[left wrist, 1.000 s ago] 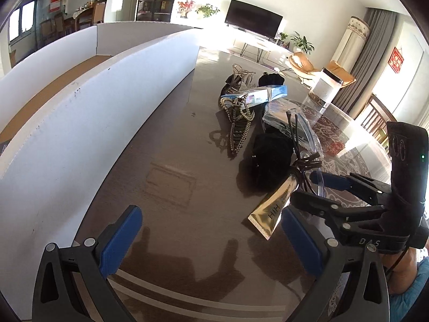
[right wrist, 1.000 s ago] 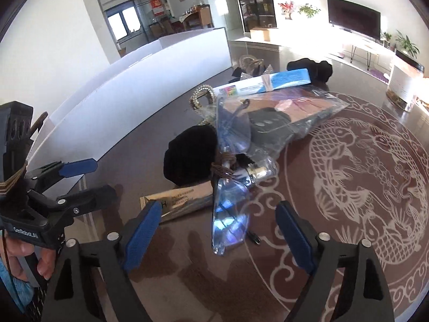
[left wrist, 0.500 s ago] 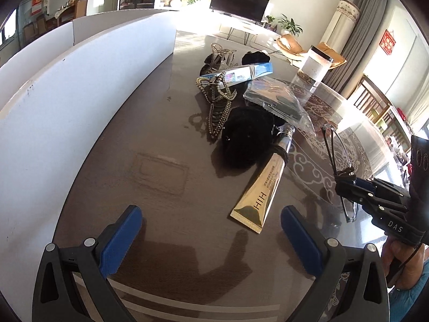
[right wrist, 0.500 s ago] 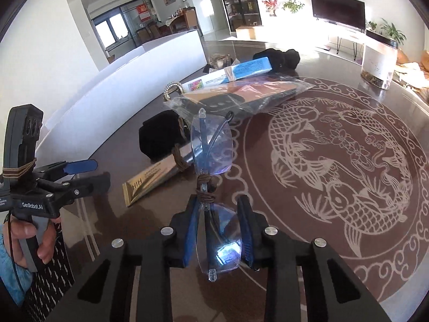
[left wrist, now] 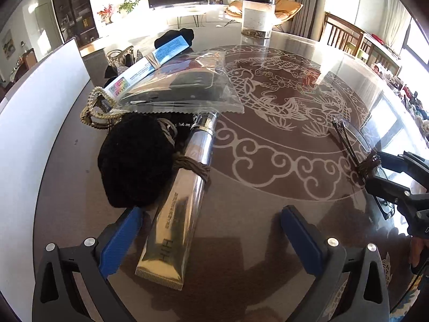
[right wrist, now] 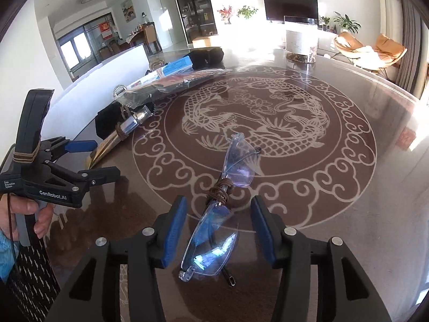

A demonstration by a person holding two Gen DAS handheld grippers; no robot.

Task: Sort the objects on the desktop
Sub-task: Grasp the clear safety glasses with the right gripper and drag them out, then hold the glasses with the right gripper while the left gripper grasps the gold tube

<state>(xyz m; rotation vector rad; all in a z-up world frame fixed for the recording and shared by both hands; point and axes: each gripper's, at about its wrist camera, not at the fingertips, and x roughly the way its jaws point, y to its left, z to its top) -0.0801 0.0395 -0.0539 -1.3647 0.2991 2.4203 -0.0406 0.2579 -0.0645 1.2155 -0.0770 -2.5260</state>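
Writing: gold tube (left wrist: 171, 230) reads "HIH"; left gripper (right wrist: 88, 158) body reads "GenRobot.AI".
Left gripper: jaws spread wide, empty, low over the tube's crimped end.
Right gripper (right wrist: 218, 230): jaws parted, glasses (right wrist: 222, 209) lying on the desk between them, untouched.
Hard to read: blue-label box (left wrist: 150, 63) print; pouch (left wrist: 182, 91) contents.
Surface: glossy brown desk (left wrist: 268, 161) with fish motif, sunlit living room behind.

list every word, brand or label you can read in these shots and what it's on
"HIH": gold tube, near its crimped end; the smaller print above it is too blurred to read.
"GenRobot.AI": body of the left tool.
"Data Acquisition System": small label on that same tool's body.
Blue and white box: printed text too small to read.
Clear jar: label unreadable.
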